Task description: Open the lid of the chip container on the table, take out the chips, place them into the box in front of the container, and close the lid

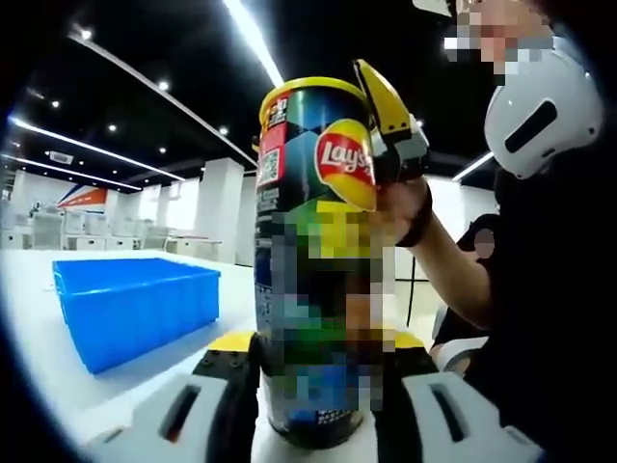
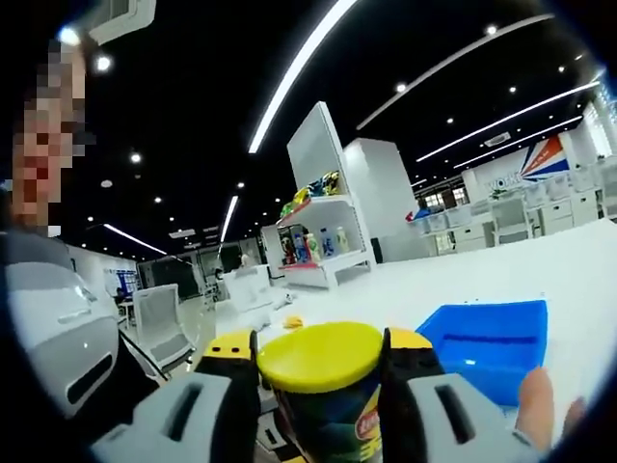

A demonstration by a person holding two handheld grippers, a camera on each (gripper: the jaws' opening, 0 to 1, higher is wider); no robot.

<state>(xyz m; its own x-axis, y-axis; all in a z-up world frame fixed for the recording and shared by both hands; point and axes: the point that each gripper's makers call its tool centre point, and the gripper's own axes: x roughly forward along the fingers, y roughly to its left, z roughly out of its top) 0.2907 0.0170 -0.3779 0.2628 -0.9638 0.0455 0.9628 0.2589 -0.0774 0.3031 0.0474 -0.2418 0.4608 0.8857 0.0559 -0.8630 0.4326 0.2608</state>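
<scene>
Yellow-lidded chip container (image 1: 313, 260) stands upright on the white table (image 1: 39, 318), its lower body clamped between the left gripper (image 1: 313, 386) jaws. Right gripper (image 2: 321, 371), reaching in from above, clenches the lid (image 2: 320, 355); the blue box (image 1: 130, 304) sits nearby.

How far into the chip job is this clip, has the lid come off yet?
Early stage. Done: the left tongs are clamped around the lower body of the chip container, holding it upright on the table. In hand: the right tongs grip the yellow lid, which is on the container. Left: removing the lid, moving chips into the blue box, whose inside can't be seen, and reclosing.
</scene>
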